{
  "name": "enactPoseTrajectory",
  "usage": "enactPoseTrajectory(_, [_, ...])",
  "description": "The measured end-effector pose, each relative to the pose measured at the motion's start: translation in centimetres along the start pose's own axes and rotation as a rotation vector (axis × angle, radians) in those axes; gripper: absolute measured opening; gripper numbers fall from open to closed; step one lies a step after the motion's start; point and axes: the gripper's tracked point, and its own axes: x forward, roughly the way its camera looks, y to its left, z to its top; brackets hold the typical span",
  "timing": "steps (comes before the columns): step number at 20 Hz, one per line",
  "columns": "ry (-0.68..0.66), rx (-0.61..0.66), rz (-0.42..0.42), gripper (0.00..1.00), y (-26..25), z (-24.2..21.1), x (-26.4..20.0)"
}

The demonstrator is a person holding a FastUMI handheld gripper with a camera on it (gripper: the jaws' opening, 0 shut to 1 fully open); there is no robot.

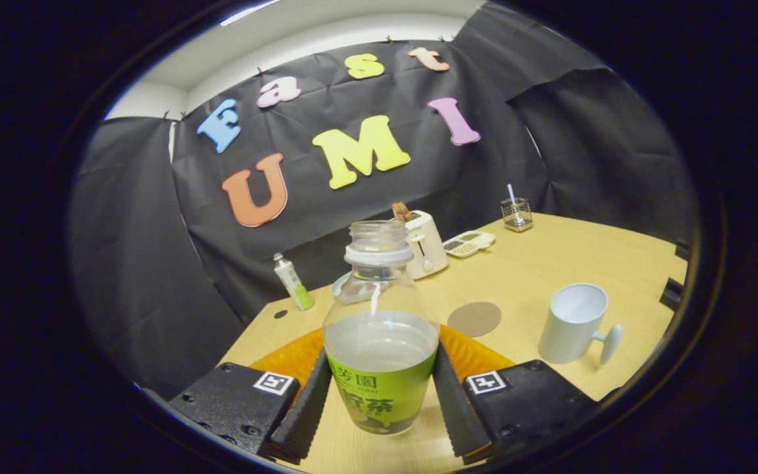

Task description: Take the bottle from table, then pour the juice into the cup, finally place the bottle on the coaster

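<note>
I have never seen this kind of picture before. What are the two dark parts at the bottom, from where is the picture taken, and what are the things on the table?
The two dark parts are the fingers of a hand-held gripper; a person carries it, with no robot arm. The camera rides on the gripper and looks forward along its fingers, so the round picture bends straight lines.

Between the fingers stands an open juice bottle with a green label, no cap, about half full. Both fingers press on its sides, so it is gripped.

On the wooden table, beyond the bottle, lies a round brown coaster. Beside that stands an empty white cup with a handle. Farther back are a white toaster, a small tube, a wire holder and a flat white device that I cannot identify.
</note>
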Motion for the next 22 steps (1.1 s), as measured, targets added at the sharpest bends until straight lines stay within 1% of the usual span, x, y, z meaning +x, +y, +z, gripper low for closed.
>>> enactPoseTrajectory(4, [0.036, 0.175, 0.088, 0.8, 0.5, 0.3, 0.3])
enactPoseTrajectory(8, [0.078, 0.27, 0.124, 0.8, 0.5, 0.7, 0.1])
enactPoseTrajectory(11, [0.064, 0.379, 0.173, 0.8, 0.3, 1.8, -0.2])
enactPoseTrajectory(16, [0.091, 0.482, 0.2, 0.8, 0.0, 2.2, -0.3])
enactPoseTrajectory(20, [0.072, 0.577, 0.219, 0.8, -1.1, 3.1, -0.6])
enactPoseTrajectory(22, [0.05, 0.65, 0.241, 0.8, -1.9, 3.9, -0.8])
